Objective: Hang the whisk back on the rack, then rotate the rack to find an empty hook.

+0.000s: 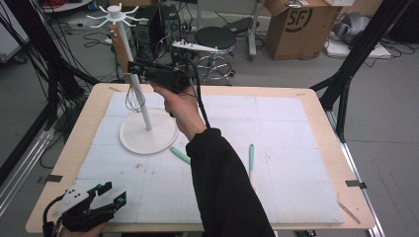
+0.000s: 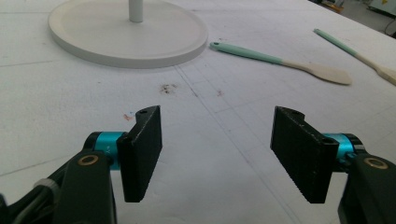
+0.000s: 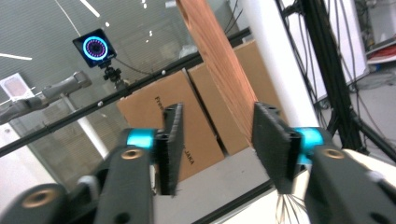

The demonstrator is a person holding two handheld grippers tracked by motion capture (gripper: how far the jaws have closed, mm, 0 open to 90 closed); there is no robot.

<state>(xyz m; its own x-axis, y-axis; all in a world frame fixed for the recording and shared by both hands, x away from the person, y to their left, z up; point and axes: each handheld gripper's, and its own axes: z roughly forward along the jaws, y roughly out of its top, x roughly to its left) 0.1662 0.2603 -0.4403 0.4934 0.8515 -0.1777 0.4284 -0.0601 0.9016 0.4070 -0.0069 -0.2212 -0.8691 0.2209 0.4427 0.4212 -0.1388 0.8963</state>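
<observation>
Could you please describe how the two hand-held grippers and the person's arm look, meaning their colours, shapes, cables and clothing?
Both grippers are black with two flat, ribbed black pads on turquoise metal collars and brass-coloured pivot screws. The left gripper carries a pale grey three-cornered plate with dark dots. A black cable trails from the right gripper along the forearm. The person wears a black long sleeve.

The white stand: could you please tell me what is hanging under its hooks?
A wire whisk and a wooden board hang beside its pole. The right gripper covers the whisk's handle, so which hook holds it cannot be seen.
</observation>
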